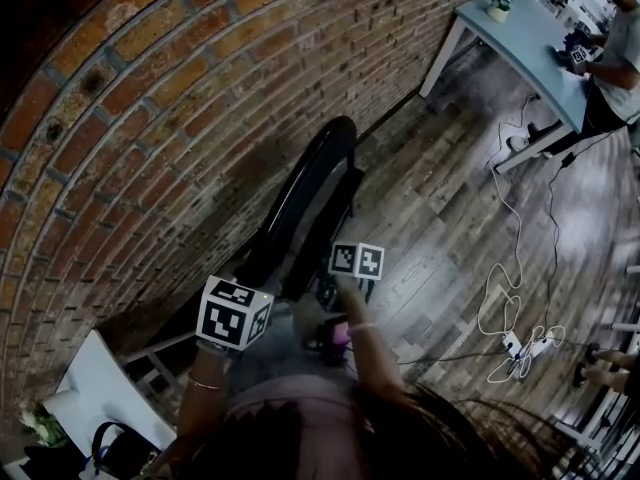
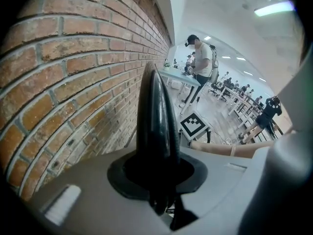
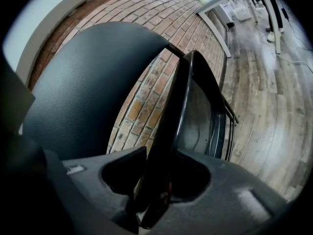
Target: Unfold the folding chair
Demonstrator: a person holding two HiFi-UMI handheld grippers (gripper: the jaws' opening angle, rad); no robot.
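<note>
The black folding chair (image 1: 310, 193) stands folded against the brick wall. In the left gripper view a narrow black edge of the chair (image 2: 155, 121) runs up from between the jaws, and my left gripper (image 2: 159, 199) is shut on it. In the right gripper view the rounded backrest (image 3: 83, 82) fills the left side. The thin seat panel (image 3: 195, 111) stands edge-on, with my right gripper (image 3: 156, 199) shut on its rim. From the head view both grippers, left (image 1: 240, 298) and right (image 1: 350, 268), sit at the chair's near end, with the fingertips hidden.
The brick wall (image 1: 150, 98) runs along the left. A light table (image 1: 520, 38) with a person working at it stands far right. White cables and a power strip (image 1: 520, 343) lie on the wooden floor (image 1: 440, 228). A white object (image 1: 95, 388) sits at lower left.
</note>
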